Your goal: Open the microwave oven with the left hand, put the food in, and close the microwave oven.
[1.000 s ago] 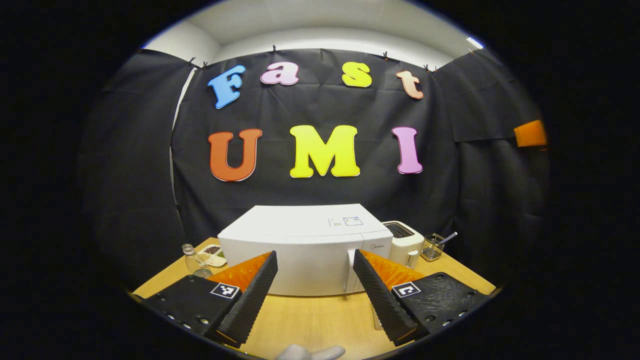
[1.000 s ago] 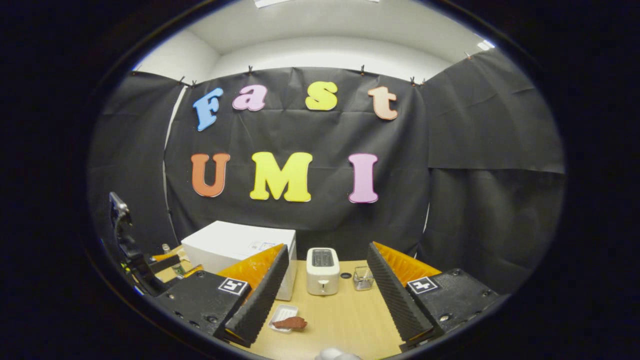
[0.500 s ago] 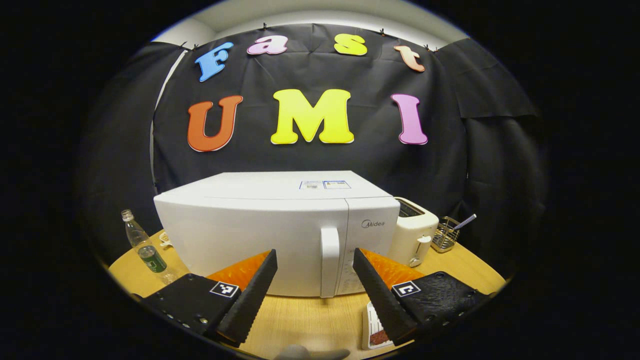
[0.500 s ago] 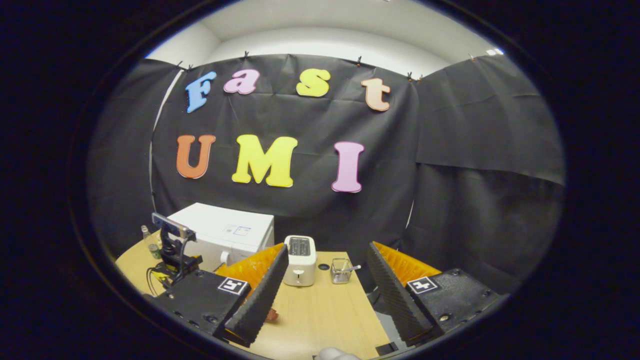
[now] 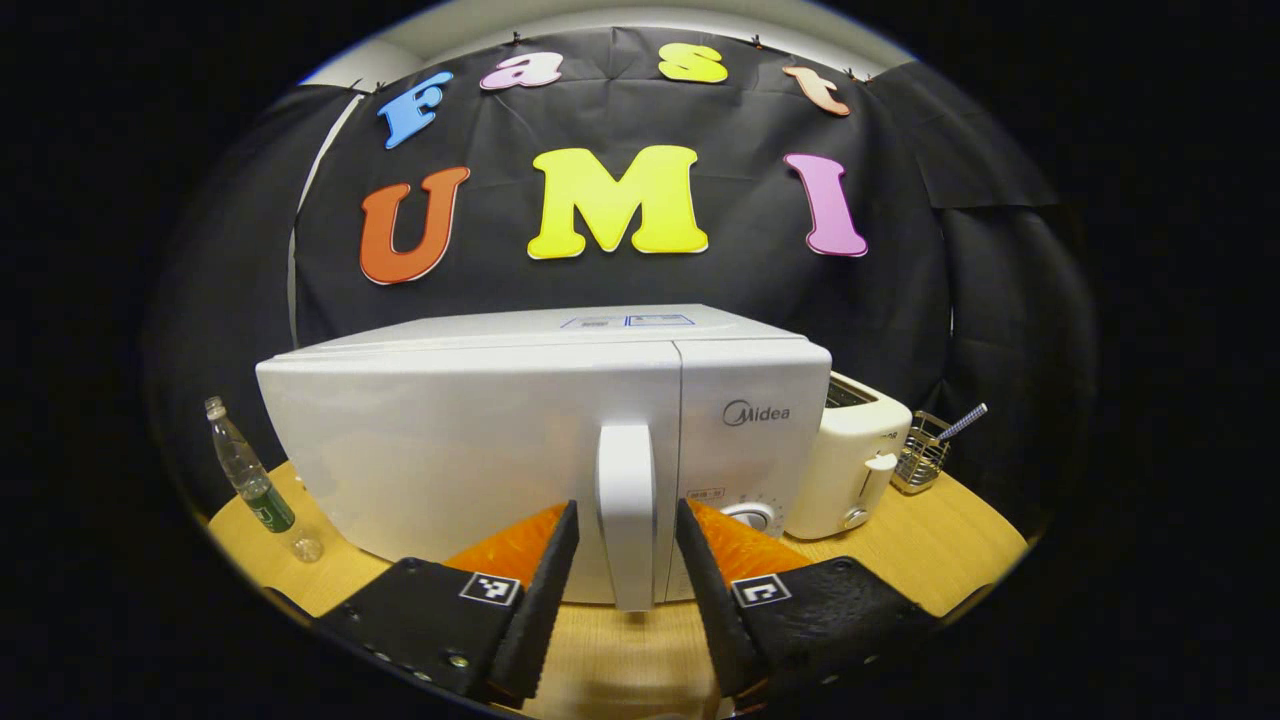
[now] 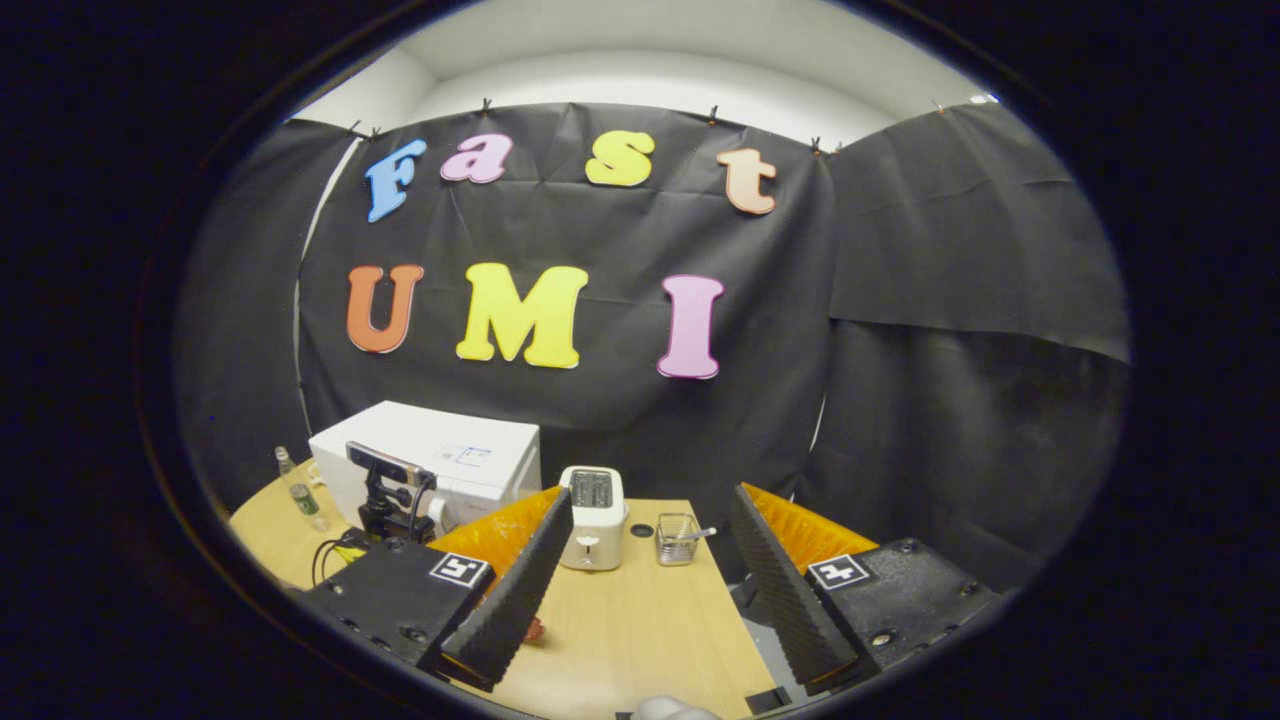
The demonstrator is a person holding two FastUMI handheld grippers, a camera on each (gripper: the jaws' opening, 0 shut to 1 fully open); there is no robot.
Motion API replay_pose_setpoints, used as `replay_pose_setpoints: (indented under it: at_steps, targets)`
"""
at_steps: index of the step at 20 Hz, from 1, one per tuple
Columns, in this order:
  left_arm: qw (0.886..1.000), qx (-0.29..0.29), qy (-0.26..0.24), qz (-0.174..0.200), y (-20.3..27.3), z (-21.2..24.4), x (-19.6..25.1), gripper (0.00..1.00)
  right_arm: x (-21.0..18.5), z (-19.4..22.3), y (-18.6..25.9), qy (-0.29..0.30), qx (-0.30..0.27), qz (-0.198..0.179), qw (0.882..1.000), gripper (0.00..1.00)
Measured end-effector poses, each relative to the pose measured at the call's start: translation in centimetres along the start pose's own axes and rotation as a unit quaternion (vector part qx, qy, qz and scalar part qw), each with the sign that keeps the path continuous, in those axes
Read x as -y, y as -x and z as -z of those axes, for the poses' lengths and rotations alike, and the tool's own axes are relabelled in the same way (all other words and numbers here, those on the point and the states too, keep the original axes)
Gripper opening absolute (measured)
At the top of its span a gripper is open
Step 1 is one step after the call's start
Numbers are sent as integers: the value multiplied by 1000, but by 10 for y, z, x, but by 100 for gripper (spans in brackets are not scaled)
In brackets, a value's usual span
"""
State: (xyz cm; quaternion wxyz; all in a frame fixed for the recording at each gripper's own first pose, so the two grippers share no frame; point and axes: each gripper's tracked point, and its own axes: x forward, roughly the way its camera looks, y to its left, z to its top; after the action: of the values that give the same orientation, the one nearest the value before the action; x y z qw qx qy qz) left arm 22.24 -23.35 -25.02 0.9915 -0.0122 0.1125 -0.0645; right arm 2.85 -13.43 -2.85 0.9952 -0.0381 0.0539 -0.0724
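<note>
The white microwave oven (image 5: 560,440) is sitting on the surface (image 5: 950,540), its door shut. Its stiff vertical handle (image 5: 626,515), the place to grip, is standing between the left hand-held gripper (image 5: 625,590)'s narrowly parted fingers, untouched. The right hand-held gripper (image 6: 640,590) is hanging wide, right of the oven.

Standing on the round light-wood table (image 5: 930,545), well back from its front edge: the boxy white microwave oven (image 5: 540,440), landmark for the rest. Mounted upright on its front: a white bar door handle (image 5: 626,515), flanked by the two fingers of the left gripper (image 5: 622,585). Just right of the microwave: a cream two-slot toaster (image 5: 855,465); farther right, a small wire-mesh basket (image 5: 920,466). Left of the microwave: a clear plastic bottle (image 5: 245,470). Right gripper (image 6: 640,585) well to the microwave's right, over the table.
</note>
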Motion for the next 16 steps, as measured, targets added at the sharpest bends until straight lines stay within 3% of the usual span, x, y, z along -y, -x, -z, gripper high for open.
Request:
replay_pose_setpoints:
  at_steps: [1,2,3,4,5,6,9,10,11,12,16]
  targets:
    - [1000,0,5,3,-3,1,2,52,0,-2,0,-1,2,0,1000,100]
    - [1000,0,7,0,-6,3,-1,46,1,0,-1,0,0,-1,1000,100]
    - [1000,-2,9,-1,-2,2,-1,31,0,1,-2,-1,-2,-1,1000,100]
    - [1000,5,10,0,-4,2,-1,27,-1,3,-3,-4,-4,-4,1000,100]
    - [1000,2,9,-1,-4,4,-1,14,-3,4,-4,-6,-6,-6,1000,100]
    - [1000,4,5,-3,-5,3,-1,22,-4,6,-5,-8,-9,-8,1000,100]
    - [1000,3,6,-1,3,2,-1,17,-5,9,-6,-11,-13,-10,1000,100]
    - [1000,3,5,1,-3,4,-1,1,-6,10,-6,-13,-14,-11,1000,100]
    - [1000,4,2,-1,-3,3,-1,13,-6,10,-5,-12,-14,-7,1000,96]
    - [1000,4,-2,-4,-3,4,-2,12,-4,10,-6,-8,-16,-5,1000,100]
    - [1000,1,14,9,0,5,-2,13,-10,7,0,-2,-14,-10,1000,100]
